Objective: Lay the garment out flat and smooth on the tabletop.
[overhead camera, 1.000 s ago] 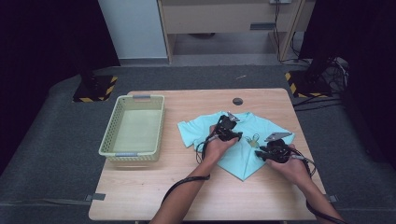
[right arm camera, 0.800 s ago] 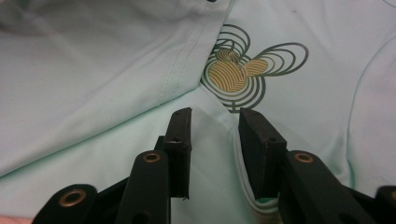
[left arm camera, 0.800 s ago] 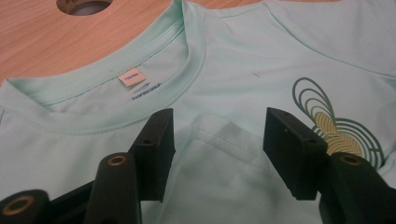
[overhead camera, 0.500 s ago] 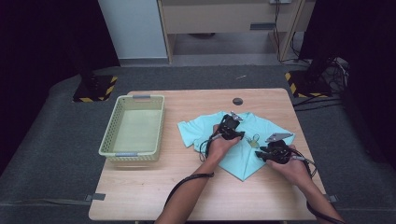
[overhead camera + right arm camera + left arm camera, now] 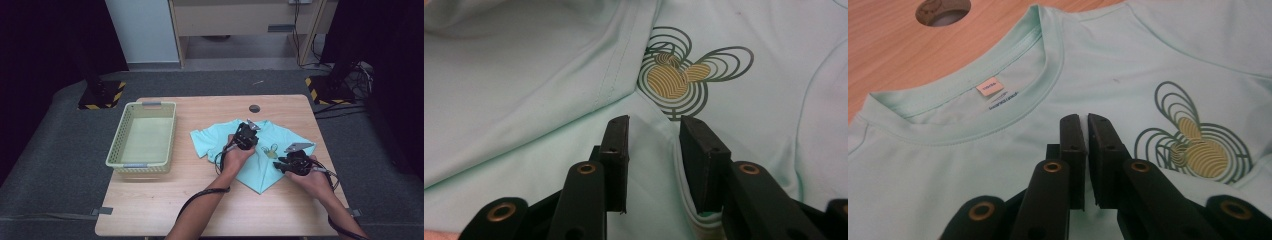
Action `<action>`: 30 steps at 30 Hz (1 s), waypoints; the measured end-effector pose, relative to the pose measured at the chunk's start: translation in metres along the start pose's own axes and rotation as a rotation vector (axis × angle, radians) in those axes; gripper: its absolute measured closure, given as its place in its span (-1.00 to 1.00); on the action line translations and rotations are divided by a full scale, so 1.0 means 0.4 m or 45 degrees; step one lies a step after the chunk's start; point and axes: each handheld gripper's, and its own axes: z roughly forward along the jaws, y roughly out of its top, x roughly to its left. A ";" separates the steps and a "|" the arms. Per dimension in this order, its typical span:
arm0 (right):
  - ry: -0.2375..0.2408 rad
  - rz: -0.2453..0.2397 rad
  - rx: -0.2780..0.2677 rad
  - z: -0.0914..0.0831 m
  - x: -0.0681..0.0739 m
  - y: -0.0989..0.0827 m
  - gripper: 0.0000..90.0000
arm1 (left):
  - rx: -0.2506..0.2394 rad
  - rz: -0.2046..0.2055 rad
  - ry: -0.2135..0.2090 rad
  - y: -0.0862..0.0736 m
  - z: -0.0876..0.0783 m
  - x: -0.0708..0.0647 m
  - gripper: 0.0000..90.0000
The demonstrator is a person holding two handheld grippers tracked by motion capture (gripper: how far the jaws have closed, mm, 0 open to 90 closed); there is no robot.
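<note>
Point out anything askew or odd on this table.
The shirt lies askew: a flap is folded over its front, the fold's edge reaching the printed logo. The basket sits squarely. Nothing looks spilled or damaged.

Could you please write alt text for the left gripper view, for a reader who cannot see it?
The left gripper, its two black jaws nearly closed with a thin gap, hovers just below the collar of a mint-green T-shirt lying flat on a wooden table. A small label sits inside the neckline, and a printed design of looping rings lies to the right.
</note>
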 end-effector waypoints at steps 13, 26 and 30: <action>-0.013 -0.001 0.014 -0.001 0.004 0.002 0.45 | -0.081 0.038 -0.041 -0.044 -0.151 -0.025 0.92; -0.027 -0.033 0.062 0.003 0.006 0.029 0.55 | -0.147 0.075 -0.090 -0.114 -0.292 -0.053 0.92; -0.011 -0.035 0.047 0.009 0.018 0.047 0.61 | -0.144 0.084 -0.106 -0.148 -0.319 -0.061 0.92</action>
